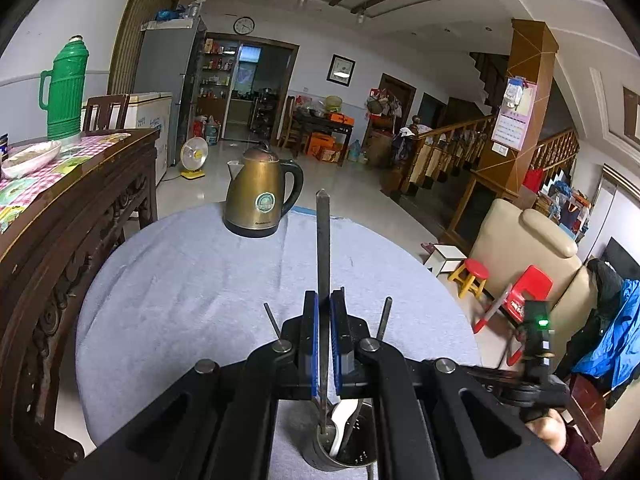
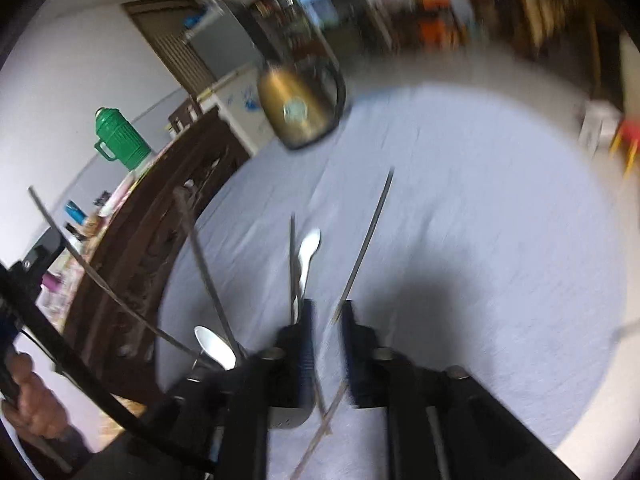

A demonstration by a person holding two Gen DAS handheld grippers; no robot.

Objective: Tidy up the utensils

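Observation:
In the left wrist view my left gripper [image 1: 324, 300] is shut on a long dark metal utensil [image 1: 322, 248] that stands upright, its lower end inside a round metal utensil holder [image 1: 340, 446] on the grey tablecloth. A white plastic spoon [image 1: 339, 420] and other utensils sit in the holder. The right wrist view is blurred. My right gripper [image 2: 326, 312] is slightly apart around a thin metal utensil [image 2: 366, 240] and hovers over the holder [image 2: 288, 416]. A white spoon [image 2: 308, 252], another white spoon [image 2: 214, 346] and several thin metal utensils [image 2: 204, 272] stick up beside it.
A brass electric kettle [image 1: 260, 196] stands at the far side of the round table [image 1: 180, 280]. A dark carved wooden sideboard [image 1: 72, 216] with a green thermos [image 1: 64, 88] is close on the left. A beige armchair [image 1: 532, 264] and red stools are on the right.

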